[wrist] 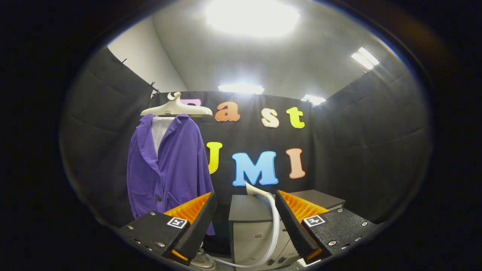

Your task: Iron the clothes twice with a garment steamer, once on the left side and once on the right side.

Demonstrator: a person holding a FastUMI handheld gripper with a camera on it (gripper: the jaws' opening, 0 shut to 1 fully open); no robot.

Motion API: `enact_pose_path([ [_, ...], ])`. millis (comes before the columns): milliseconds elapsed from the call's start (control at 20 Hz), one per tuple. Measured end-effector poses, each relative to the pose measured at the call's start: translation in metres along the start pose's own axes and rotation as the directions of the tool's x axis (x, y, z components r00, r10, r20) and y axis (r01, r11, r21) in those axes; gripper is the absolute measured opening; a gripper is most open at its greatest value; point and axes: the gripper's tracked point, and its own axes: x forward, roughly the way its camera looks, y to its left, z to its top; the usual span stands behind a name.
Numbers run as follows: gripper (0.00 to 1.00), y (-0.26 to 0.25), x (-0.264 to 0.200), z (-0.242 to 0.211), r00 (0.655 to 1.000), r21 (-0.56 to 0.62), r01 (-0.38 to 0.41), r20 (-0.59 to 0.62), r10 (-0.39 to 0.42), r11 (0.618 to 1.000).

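Note:
A purple jacket (171,167) hangs over a white shirt on a cream hanger (176,109), beyond and above my left finger. The steamer's white handle end (255,190) sticks up on a grey cabinet (250,210), and its white hose (274,233) curves down between my fingers. My gripper (245,199) is open, with nothing pressed between the fingers. The steamer head is beyond the fingertips, apart from them. Part of the jacket's lower hem is hidden behind my left finger.
The grey cabinet has a drawer front (248,235) just below the steamer. A round metallic base (203,260) shows on the floor under the jacket. Black cloth walls close the booth on three sides.

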Motion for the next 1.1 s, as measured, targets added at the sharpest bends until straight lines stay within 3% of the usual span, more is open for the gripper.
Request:
enact_pose_path([
  [250,0.95,-0.016,0.059,0.004,1.0,0.03,-0.024,-0.013,0.025,0.999],
  [500,0.96,-0.028,0.144,0.0,0.993,0.031,-0.104,-0.055,0.105,0.994],
  [800,0.96,-0.044,0.239,-0.028,0.96,0.06,-0.206,-0.18,0.214,0.977],
  [1100,0.96,-0.072,0.316,-0.059,0.929,0.135,-0.209,-0.282,0.24,0.969],
])
